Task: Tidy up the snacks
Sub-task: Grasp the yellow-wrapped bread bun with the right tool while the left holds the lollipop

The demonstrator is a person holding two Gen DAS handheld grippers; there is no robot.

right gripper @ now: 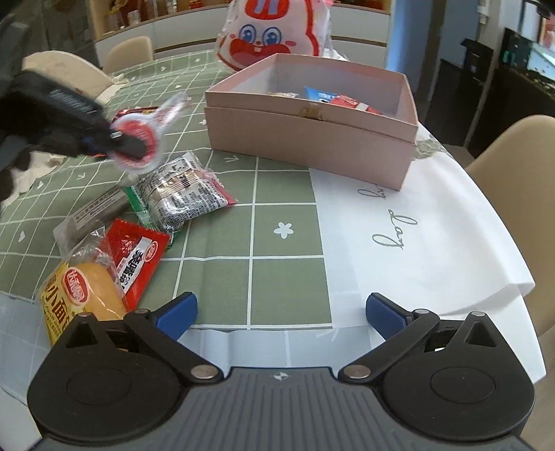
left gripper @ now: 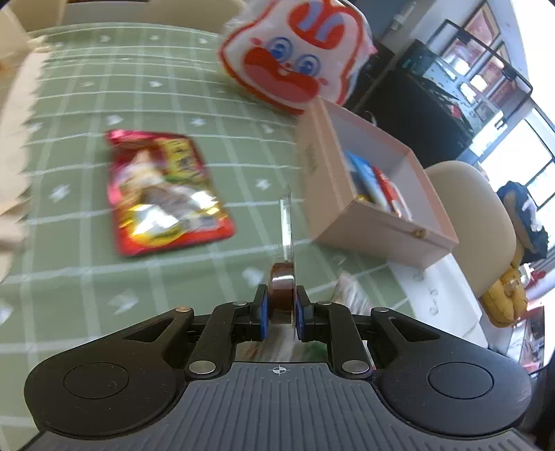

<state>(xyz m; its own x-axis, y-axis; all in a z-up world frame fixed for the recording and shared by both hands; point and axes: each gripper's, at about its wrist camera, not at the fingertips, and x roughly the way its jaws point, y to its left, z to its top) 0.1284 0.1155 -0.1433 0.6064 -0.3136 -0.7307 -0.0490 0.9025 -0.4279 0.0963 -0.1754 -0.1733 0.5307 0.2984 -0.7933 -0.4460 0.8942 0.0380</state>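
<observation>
The left hand-held gripper (left gripper: pixel 281 307) is clamped on a round, flat snack in clear wrap (left gripper: pixel 282 291), its blue pads pressing both faces and holding it edge-on above the green checked bench (left gripper: pixel 86 86). In the right wrist view the same red-and-white disc (right gripper: pixel 138 137) hangs clear of the cloth, left of the pink box (right gripper: pixel 312 138). The right hand-held gripper (right gripper: pixel 279 312) hovers with its jaws spread wide and nothing between them, over the near edge of the bench, where a white sheet with script lettering (right gripper: pixel 416 243) lies. Loose packets sit to its left: a yellow bun pack (right gripper: pixel 83 295), a red sachet (right gripper: pixel 138 256) and a black-and-white printed packet (right gripper: pixel 184 190). The open box already holds several snacks. Behind it stands a rabbit-faced bag (right gripper: pixel 270 31). A red foil pouch (left gripper: pixel 163 190) lies flat farther out.
</observation>
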